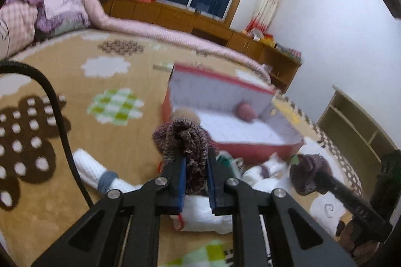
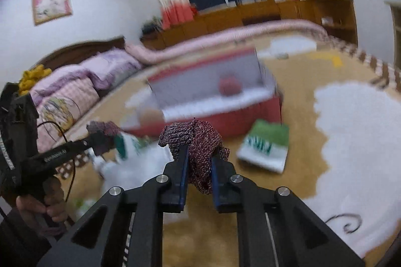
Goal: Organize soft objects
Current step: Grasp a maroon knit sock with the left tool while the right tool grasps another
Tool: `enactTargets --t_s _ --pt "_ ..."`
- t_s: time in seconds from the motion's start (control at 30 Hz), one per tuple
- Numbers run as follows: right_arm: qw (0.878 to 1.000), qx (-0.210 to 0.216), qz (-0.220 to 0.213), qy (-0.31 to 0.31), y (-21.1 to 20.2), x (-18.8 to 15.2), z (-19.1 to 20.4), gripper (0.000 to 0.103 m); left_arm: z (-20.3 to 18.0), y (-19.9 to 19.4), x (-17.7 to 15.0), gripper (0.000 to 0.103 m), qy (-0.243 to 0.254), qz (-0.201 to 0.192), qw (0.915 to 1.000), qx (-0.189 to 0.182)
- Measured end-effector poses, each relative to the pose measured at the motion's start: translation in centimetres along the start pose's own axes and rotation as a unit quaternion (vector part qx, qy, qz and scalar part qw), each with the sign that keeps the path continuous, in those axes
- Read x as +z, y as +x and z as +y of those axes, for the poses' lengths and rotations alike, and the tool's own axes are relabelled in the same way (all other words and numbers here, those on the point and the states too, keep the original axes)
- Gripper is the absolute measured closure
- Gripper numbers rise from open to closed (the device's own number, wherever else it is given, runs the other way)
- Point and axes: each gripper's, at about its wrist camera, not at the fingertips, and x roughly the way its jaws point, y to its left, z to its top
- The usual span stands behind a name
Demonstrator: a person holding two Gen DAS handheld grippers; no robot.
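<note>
Maroon knit sock [image 1: 186,141] sits clamped in the left gripper [image 1: 196,166], centre frame. Right gripper [image 2: 199,159] pinches another knit sock [image 2: 198,141] too. Red box [image 1: 250,149] waits just behind, on the tan blanket [image 1: 75,81].

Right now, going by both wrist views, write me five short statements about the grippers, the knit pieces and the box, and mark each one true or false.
1. The left gripper is shut on a maroon knit piece. True.
2. The right gripper is open with nothing between its pads. False: it is shut on the other maroon knit piece.
3. The red box on the bed is closed. False: its lid stands up and the white inside shows.
4. A pink ball lies inside the box. True.
5. The green and white folded cloth lies inside the box. False: it lies on the blanket beside the box.
</note>
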Motion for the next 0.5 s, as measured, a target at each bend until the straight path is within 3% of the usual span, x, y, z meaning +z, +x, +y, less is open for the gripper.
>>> enactTargets --t_s 0.2,0.5 --pt "0.996 -0.021 -0.081 -0.034 -4.1 2.4 0.6 0.087 -1.5 -3.8 1.8 0.089 0.027 -0.063 0.9976 -0.005" --pt "0.996 -0.029 -0.077 -0.033 -2.6 3.9 0.0 0.086 -2.0 -2.2 2.2 0.089 0.038 -0.049 0.9981 -0.001"
